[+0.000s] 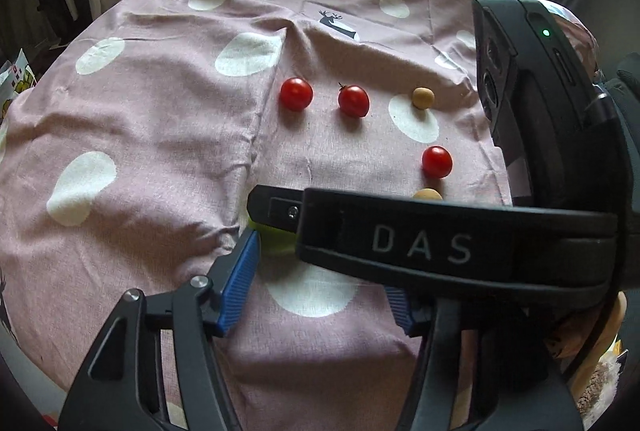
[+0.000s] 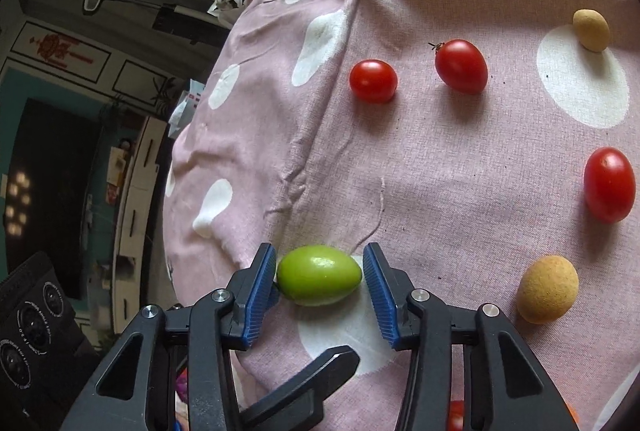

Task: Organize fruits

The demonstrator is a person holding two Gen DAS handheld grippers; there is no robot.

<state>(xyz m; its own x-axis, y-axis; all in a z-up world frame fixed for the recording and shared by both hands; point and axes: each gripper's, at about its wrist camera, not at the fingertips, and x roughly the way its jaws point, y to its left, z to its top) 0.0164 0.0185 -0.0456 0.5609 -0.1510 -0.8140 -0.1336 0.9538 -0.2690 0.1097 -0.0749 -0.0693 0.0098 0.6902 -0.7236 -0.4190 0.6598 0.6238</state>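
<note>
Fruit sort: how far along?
Early. Nothing looks grouped yet: three red tomatoes and two tan fruits lie scattered on the cloth. In hand: the right gripper has its jaws either side of the green fruit, one touching, not clearly clamped. Left: lifting it, then the rest.

The one text that reads clearly is "DAS", in pale capital letters on the black arm of the right gripper where it crosses the left wrist view. A black deer emblem is printed on the pink polka-dot cloth, a picture and no word. In the right wrist view, a red ornamental sign hangs on the far wall, and small white lettering rings the round parts of a black device at lower left; both are too small to read.
</note>
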